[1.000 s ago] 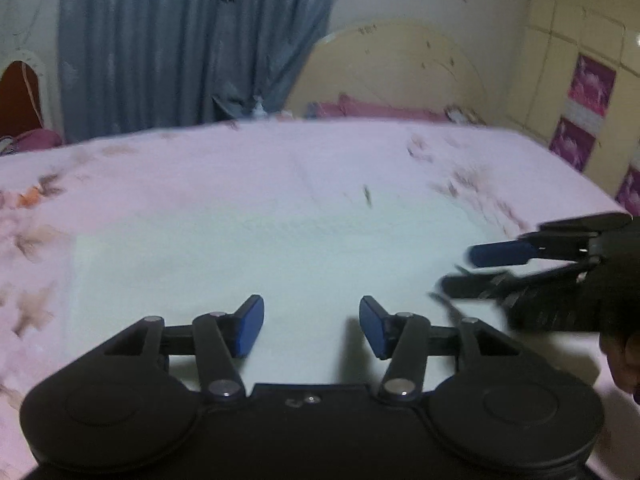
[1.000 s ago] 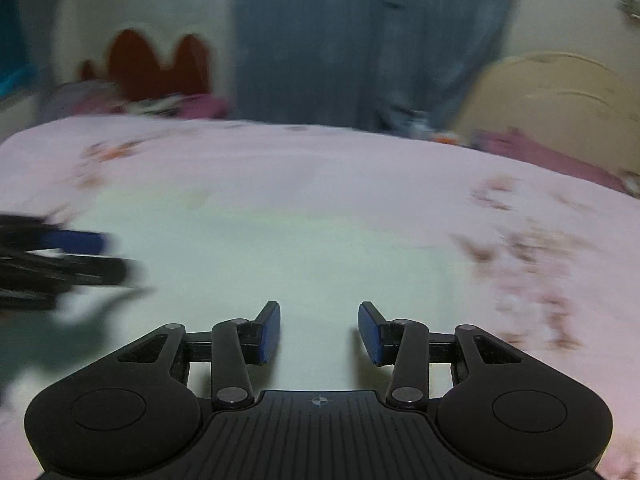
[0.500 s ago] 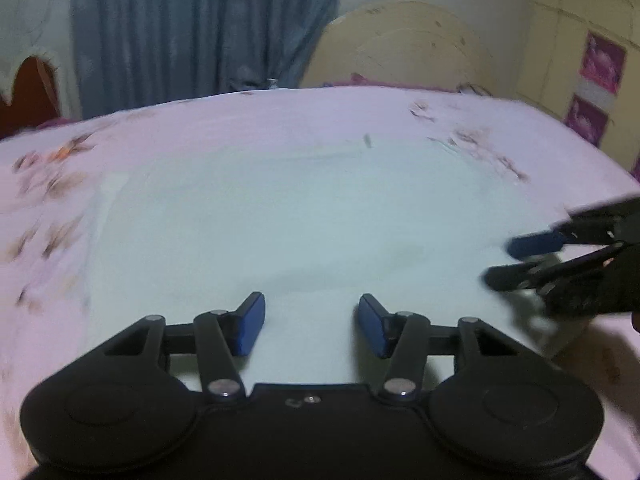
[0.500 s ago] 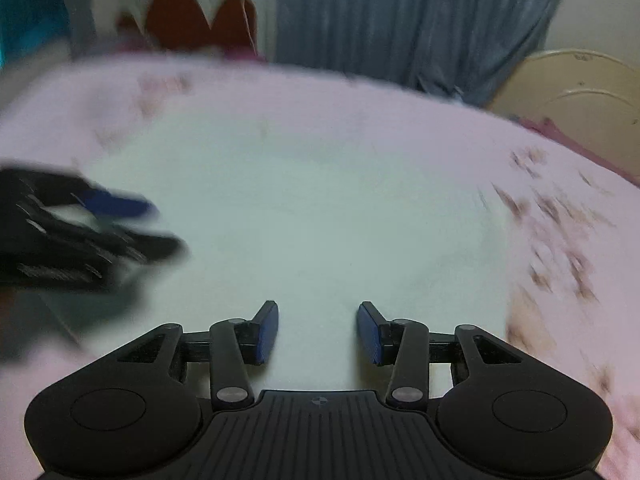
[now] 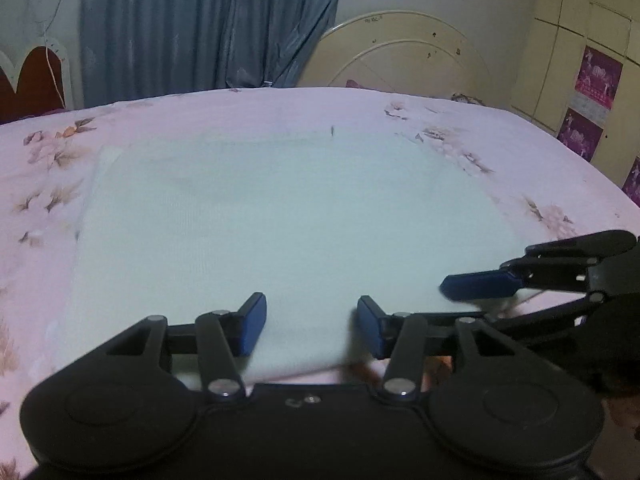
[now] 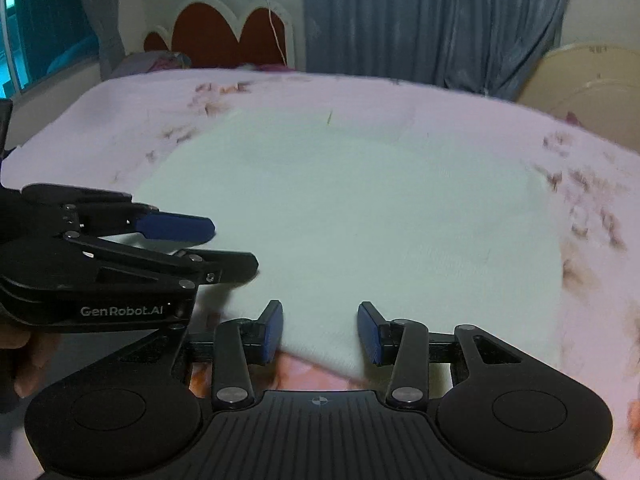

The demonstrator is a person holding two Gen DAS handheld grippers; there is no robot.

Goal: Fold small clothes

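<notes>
A pale mint-white cloth lies flat on the pink floral bedsheet; it also shows in the right wrist view. My left gripper is open, its blue pads straddling the cloth's near edge. My right gripper is open over the cloth's near edge too. Each gripper shows in the other's view: the right one at the right, the left one at the left. They sit close together, side by side.
A cream headboard and blue curtain stand behind the bed. A red scalloped headboard and a window are at the far left. Wall cabinets with pink posters are to the right.
Both grippers have dropped and pulled back to the cloth's near edge and moved closer together. Both stay open.
</notes>
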